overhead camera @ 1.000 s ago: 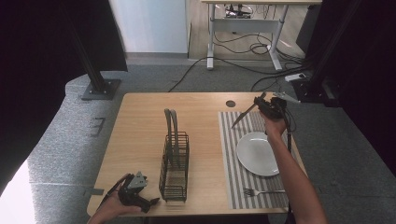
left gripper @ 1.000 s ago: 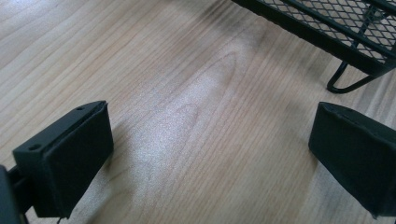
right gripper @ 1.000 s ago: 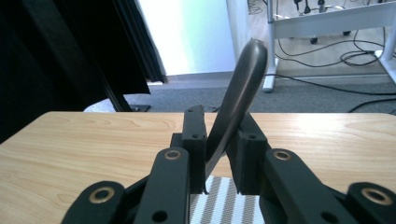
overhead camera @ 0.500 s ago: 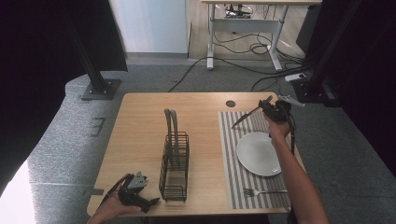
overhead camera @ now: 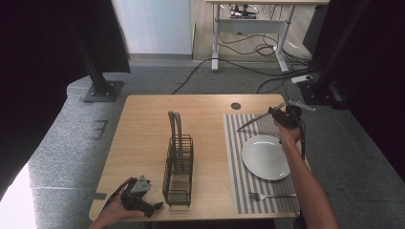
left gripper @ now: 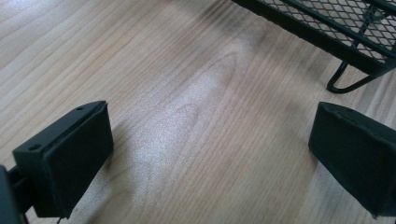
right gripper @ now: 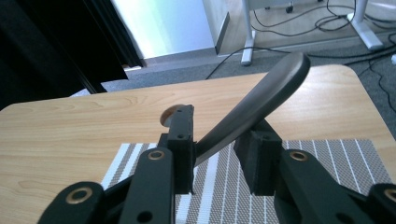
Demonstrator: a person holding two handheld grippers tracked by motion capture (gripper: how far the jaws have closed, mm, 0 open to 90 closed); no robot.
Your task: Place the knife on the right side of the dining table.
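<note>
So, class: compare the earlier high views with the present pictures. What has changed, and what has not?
The right gripper has sunk slightly toward the striped placemat with the knife; its jaws have just been opening, the knife still between them. The left gripper, caddy, plate and fork stayed put.

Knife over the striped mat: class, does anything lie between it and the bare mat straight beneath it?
Nothing visible does. The knife hangs above bare stripes of the mat; the plate lies nearer the person, the fork nearer still. The right claw has just been opening its jaws, with the knife between them.
</note>
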